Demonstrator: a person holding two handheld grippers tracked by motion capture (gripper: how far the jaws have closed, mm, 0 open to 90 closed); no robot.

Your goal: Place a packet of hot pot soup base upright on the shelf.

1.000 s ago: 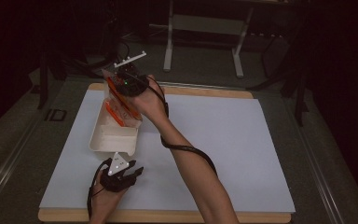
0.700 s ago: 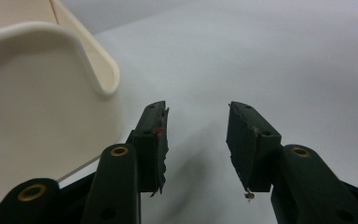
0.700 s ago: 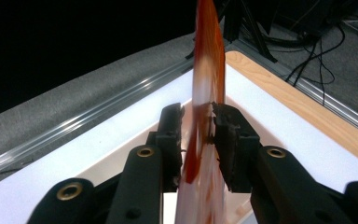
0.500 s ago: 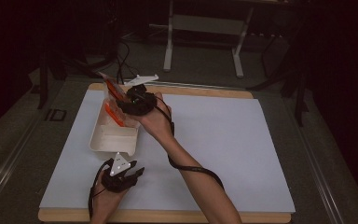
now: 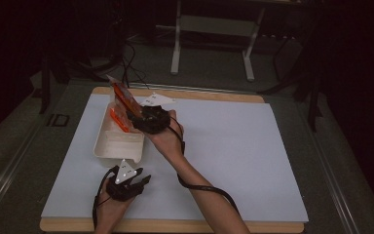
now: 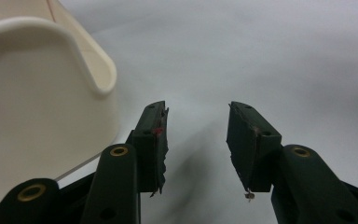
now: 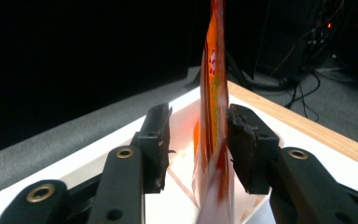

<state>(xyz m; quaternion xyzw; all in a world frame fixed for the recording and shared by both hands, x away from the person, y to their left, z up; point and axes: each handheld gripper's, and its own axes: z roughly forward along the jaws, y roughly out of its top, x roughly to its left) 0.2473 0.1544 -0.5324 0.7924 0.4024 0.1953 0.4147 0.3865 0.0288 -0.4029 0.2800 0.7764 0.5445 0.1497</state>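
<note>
An orange snack packet (image 5: 124,97) stands upright at the far end of a cream tray (image 5: 108,148). My right gripper (image 5: 135,116) is at the packet from the right. In the right gripper view the packet (image 7: 213,93) rises between the jaws of my right gripper (image 7: 199,122), close against the right one, with a clear gap to the left one. Those jaws have just been opening and no longer pinch the packet. My left gripper (image 5: 141,179) rests on the mat near the tray's near end. In its own view the left gripper (image 6: 197,121) is open and empty beside the tray wall (image 6: 37,93).
A white mat (image 5: 224,146) covers a wooden board (image 5: 175,226) with wide bare room to the right. More orange packets (image 5: 118,121) lie in the tray. A white stand (image 5: 209,44) and cables are on the dark floor beyond the table.
My right hand has come down and nearer with the packet, setting it into the tray's far end, and its jaws have spread apart. The left gripper has stayed put.
</note>
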